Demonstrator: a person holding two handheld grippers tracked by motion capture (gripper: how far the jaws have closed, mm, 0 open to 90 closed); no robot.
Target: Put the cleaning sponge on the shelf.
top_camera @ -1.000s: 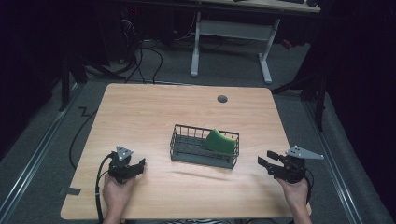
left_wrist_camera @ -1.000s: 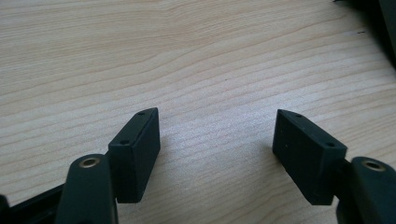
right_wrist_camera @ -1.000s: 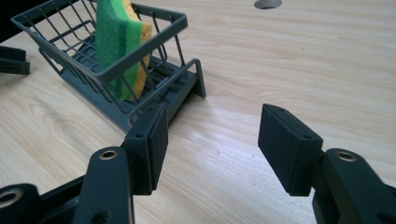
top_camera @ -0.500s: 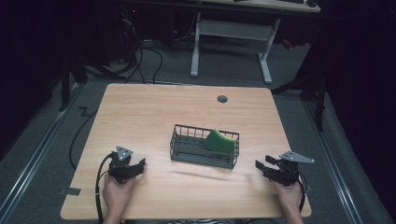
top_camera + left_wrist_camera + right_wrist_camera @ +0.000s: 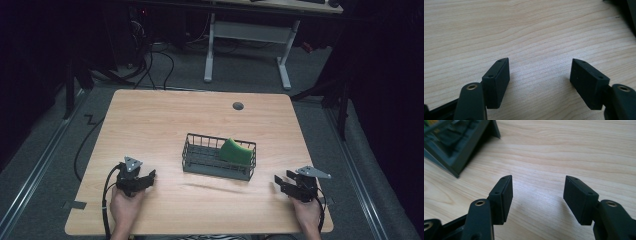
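Note:
A dark wire basket [image 5: 218, 173] stands at the middle of the wooden table [image 5: 160, 120], and a green sponge [image 5: 236, 151] leans in its right end. My left gripper [image 5: 149, 177] rests low at the near left, pointing right, open, with bare wood between its fingers [image 5: 540, 72]. Near the front right, my right gripper [image 5: 279, 183] points left toward the basket. It is open with nothing between its pads [image 5: 537, 188], and its jaws have just been opening a little. A corner of the basket [image 5: 461, 147] shows at the upper left of the right gripper view.
A round cable hole [image 5: 238, 106] sits in the table's far right part. Black cables [image 5: 105, 200] trail from the left gripper over the front edge. A white desk frame [image 5: 250, 35] stands on the floor beyond the table.
My right gripper has sunk toward the tabletop and come slightly nearer the front edge. The left gripper, basket and sponge have not moved.

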